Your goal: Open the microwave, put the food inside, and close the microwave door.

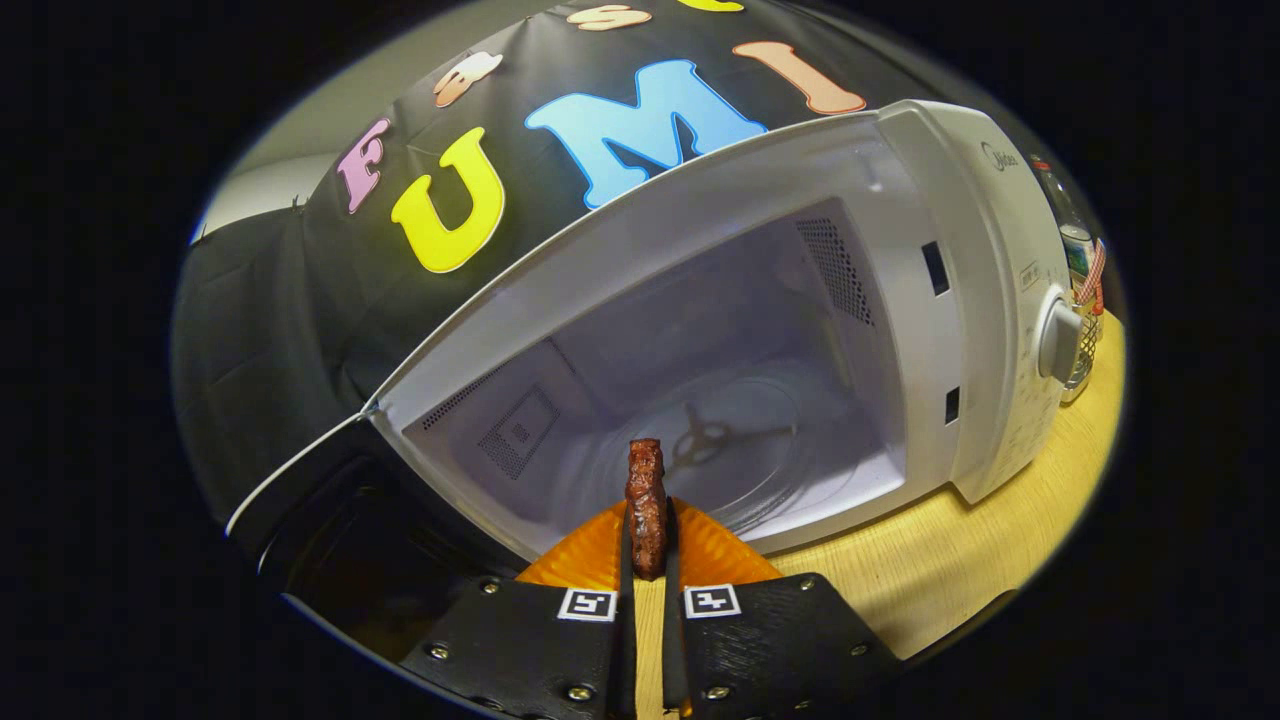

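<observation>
Claw [648,545] clamped narrow on a brown piece of food [646,500], both fingers pressing it, held upright — just outside the open white microwave [960,300]; door [330,540] swung left, glass turntable [740,450] beyond food; wooden tabletop [960,570] underneath

Food [646,505] between hand-held gripper [648,560] fingers, before open microwave [900,300]

The microwave [985,300] carries a small brand mark at the top of its control panel, too faint and warped to make out. Small print beside its dial [1058,340] is also too tiny to read. Two square coded markers [587,604] sit on the tool [648,545], without readable text.
</observation>
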Demonstrator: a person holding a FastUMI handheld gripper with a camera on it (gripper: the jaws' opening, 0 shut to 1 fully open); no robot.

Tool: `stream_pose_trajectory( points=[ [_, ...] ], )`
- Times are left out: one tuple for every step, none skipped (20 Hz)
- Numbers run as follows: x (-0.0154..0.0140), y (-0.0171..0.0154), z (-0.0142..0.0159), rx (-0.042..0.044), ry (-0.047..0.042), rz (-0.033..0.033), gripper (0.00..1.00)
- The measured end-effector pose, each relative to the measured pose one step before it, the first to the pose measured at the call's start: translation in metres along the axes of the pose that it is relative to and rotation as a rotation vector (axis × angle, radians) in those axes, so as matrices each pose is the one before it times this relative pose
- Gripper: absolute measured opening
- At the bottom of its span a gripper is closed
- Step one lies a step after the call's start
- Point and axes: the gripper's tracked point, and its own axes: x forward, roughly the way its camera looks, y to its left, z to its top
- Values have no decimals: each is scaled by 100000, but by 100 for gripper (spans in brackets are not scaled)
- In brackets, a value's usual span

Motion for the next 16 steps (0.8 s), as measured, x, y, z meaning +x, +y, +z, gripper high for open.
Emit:
stream_pose_trajectory(
  points=[
    [219, -142, 77, 27, -619, 479, 10],
    [463, -259, 36, -45, 153, -163, 11],
    [468, -61, 164, -551, -199, 313, 13],
    [366, -181, 336, -1536, -236, -329, 13],
    [492, -333, 262, -2391, -593, -1356, 13],
    [295, -470, 306, -2940, -42, -1438, 14],
    [285, -110, 130, -1540, -244, -449, 19],
    [339, -661, 117, -2669, 383, -2397, 22],
    [249, -758, 55, -3443, -331, -3360, 32],
    [211, -601, -210, -3088, 812, -2062, 48],
    [428, -523, 70, -3042, 445, -3245, 64],
    [31, -888, 351, -3401, -1622, -4065, 81],
    [108, -783, 793, -3889, -2610, -4280, 97],
    [24, -607, 898, -3339, -2835, -3110, 97],
    [-321, -122, 622, -1875, -2148, -651, 98],
    [-253, 288, 347, 101, -522, 1356, 97]
  ],
)
